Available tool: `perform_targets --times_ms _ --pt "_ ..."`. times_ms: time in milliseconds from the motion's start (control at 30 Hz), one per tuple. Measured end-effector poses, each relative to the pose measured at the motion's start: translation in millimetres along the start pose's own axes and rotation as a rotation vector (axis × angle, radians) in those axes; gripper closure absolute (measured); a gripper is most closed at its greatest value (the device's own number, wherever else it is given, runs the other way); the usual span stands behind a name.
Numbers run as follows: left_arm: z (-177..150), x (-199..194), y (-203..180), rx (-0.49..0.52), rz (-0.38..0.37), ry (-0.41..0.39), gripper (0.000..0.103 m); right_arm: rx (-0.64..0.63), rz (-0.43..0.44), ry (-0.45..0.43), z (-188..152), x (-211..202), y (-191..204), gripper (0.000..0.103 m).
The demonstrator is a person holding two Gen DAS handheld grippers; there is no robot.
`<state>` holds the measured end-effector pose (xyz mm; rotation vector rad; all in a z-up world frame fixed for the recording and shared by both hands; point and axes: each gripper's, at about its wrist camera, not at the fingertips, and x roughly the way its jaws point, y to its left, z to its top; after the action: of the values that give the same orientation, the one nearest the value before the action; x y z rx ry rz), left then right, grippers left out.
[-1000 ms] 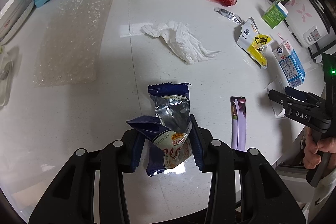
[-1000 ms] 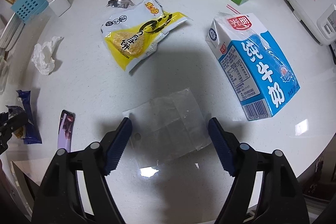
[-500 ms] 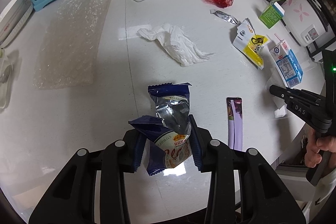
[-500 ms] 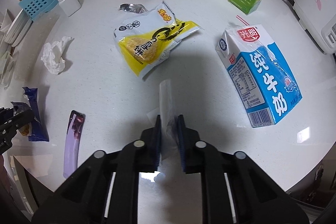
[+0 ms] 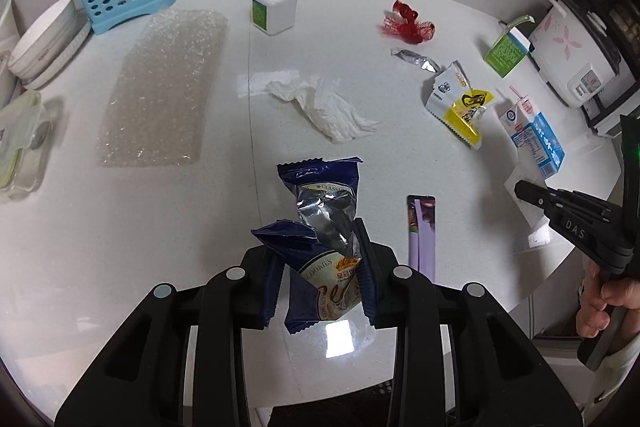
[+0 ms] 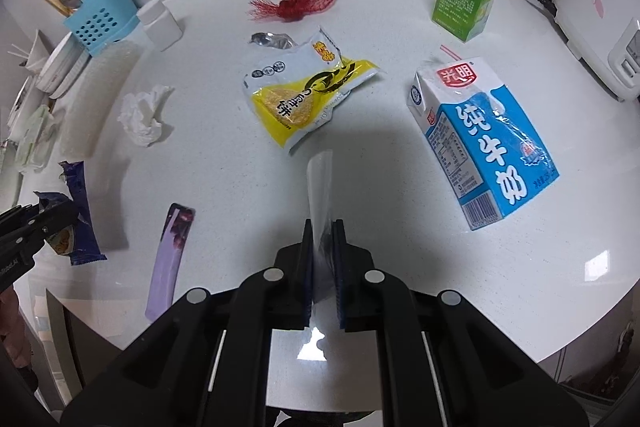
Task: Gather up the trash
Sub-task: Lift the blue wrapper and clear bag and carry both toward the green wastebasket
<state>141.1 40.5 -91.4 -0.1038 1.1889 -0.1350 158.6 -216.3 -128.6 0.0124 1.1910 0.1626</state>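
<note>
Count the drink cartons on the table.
2. The blue milk carton lies on its side at right; the green carton stands upright, top open, behind it near the rice cooker. None seems hidden.

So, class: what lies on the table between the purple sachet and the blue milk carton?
In the right wrist view, only bare table lies between the purple sachet and the blue milk carton; the right gripper's clear plastic hangs above that stretch.

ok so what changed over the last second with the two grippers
The right gripper went from open around the clear plastic film to shut on it, and the film now stands pinched between its fingers. The left gripper stayed shut on the blue cookie wrapper. The other trash on the table did not move.
</note>
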Motion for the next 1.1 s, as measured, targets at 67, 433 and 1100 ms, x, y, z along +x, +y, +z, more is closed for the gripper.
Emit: perform_targets --times_ms 67,433,1100 --pt "-4 -5 -3 -0.009 0.009 -0.007 0.071 -0.009 0.012 -0.009 -5 -7 0 0.095" --pt "-40 -28 -30 -0.039 0.043 -0.04 0.071 -0.056 0.061 -0.047 -44 -42 -8 0.095" --pt "-127 -71 -92 -0.028 0.042 -0.107 0.071 -0.098 0.089 -0.117 -139 -105 -25 0.095"
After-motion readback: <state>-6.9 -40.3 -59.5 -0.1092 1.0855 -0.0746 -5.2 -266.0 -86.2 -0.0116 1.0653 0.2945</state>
